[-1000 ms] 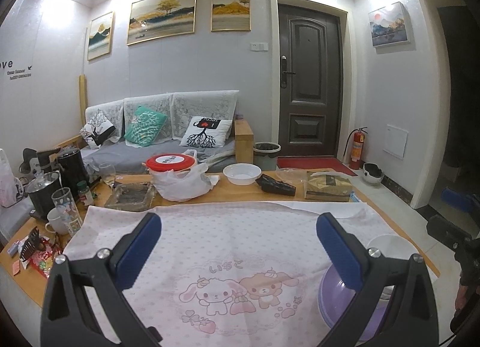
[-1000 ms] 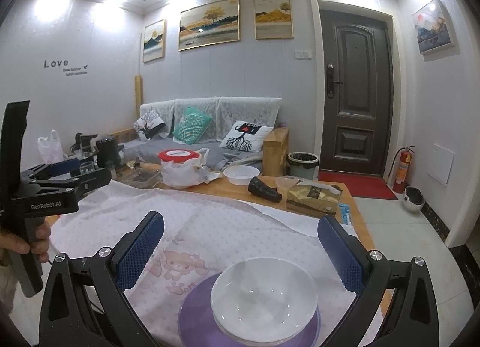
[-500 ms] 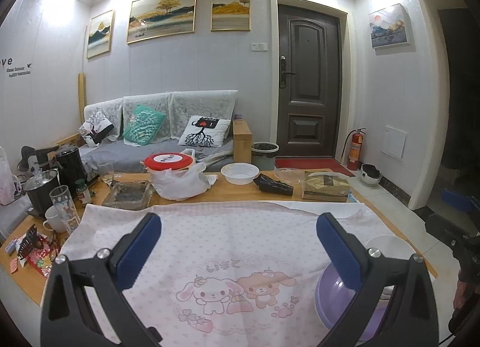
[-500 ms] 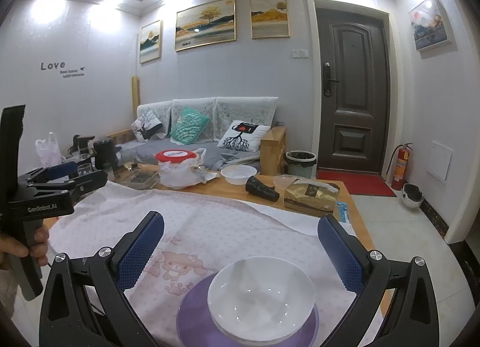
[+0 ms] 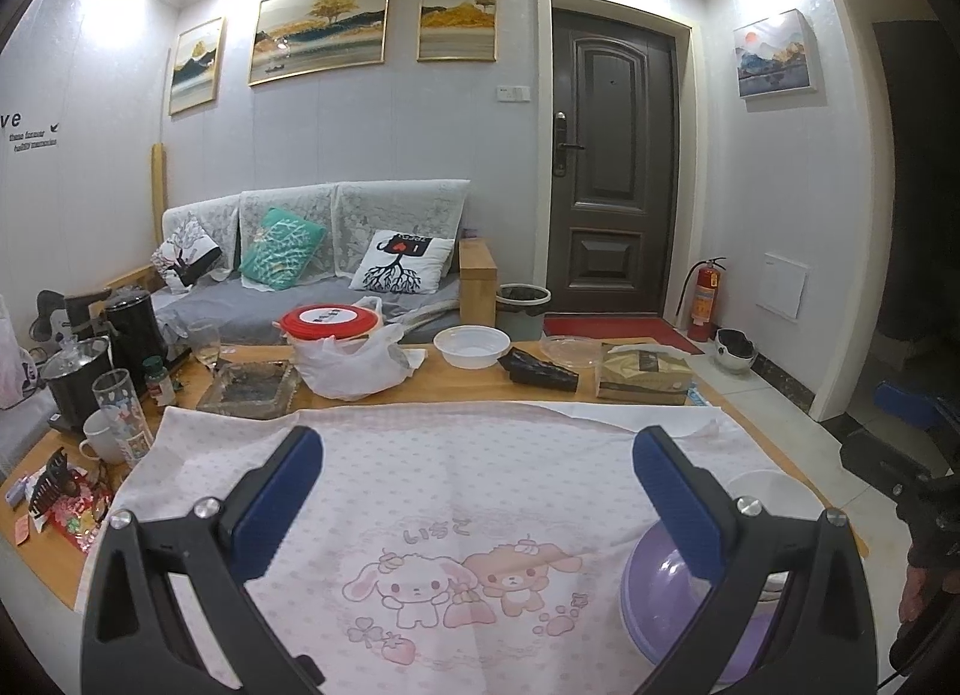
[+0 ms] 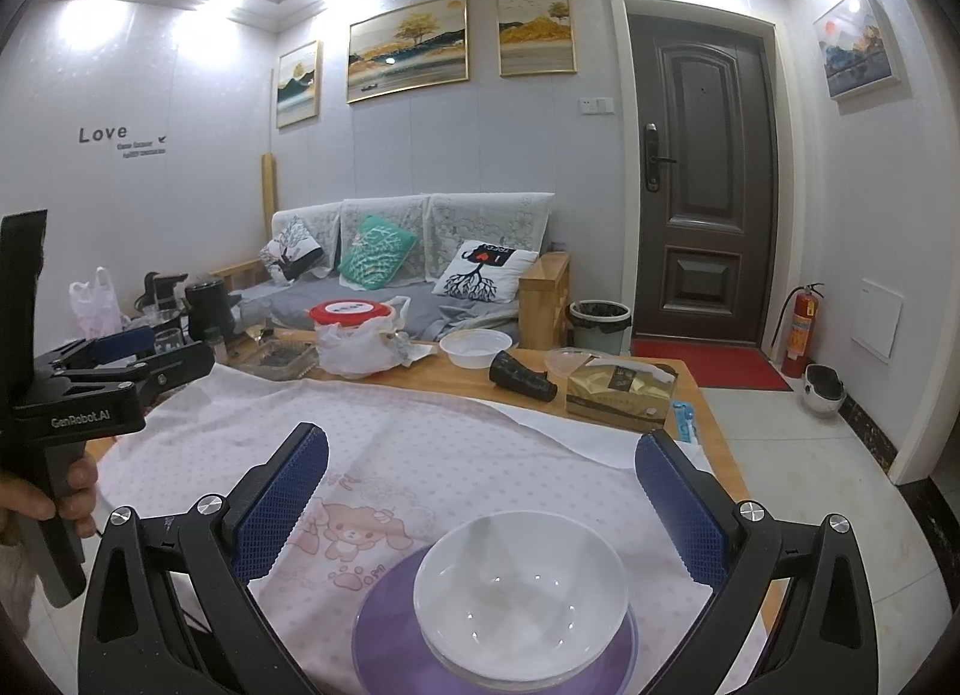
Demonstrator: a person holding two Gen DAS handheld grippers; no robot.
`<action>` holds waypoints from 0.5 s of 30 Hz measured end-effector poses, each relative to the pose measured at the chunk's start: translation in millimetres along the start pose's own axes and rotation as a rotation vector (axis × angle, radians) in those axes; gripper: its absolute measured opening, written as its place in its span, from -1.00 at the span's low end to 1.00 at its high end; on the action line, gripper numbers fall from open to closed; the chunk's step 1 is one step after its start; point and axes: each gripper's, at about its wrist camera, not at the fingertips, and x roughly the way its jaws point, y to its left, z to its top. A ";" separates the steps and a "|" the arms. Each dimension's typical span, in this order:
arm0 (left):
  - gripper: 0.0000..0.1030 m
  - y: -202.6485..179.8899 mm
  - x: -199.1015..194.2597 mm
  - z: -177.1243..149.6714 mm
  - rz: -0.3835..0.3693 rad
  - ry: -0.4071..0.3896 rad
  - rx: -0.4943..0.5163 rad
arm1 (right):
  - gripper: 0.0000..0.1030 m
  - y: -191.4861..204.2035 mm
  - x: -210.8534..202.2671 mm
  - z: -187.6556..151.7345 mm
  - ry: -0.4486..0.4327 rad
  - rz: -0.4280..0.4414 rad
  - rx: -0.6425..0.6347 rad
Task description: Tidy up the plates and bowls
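A white bowl [image 6: 521,593] sits stacked on a purple plate [image 6: 384,629] on the pink tablecloth [image 6: 420,455], just below and between my open, empty right gripper [image 6: 480,506]. In the left wrist view the purple plate [image 5: 660,593] lies at the lower right, partly behind the right finger, with a white rim [image 5: 774,491] of the bowl showing past it. My left gripper [image 5: 477,491] is open and empty above the cartoon print on the cloth [image 5: 456,515]. It also shows in the right wrist view [image 6: 120,359] at the left, held by a hand.
Along the table's far edge stand a white bowl [image 5: 471,344], a clear dish [image 5: 570,350], a black case [image 5: 540,374], a tissue box [image 5: 645,380], a red-lidded tub in a plastic bag [image 5: 336,335], a glass tray [image 5: 252,389], cups and kettles [image 5: 108,371]. A sofa [image 5: 312,275] is behind.
Both grippers have drifted slightly; the view shifts a little. The bowl and plate have not moved, and both grippers stay open.
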 end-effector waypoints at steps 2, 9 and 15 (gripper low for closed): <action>0.99 -0.6 0.0 -0.2 -0.001 0.001 0.001 | 0.98 0.1 0.0 -0.3 0.000 0.000 0.001; 0.99 -0.6 -0.8 0.1 -0.011 0.002 -0.008 | 0.98 -1.4 -0.9 -1.3 -0.001 0.000 0.003; 0.99 -0.6 -1.1 0.3 -0.012 0.000 -0.007 | 0.98 -3.7 -0.8 -1.3 0.000 0.000 0.005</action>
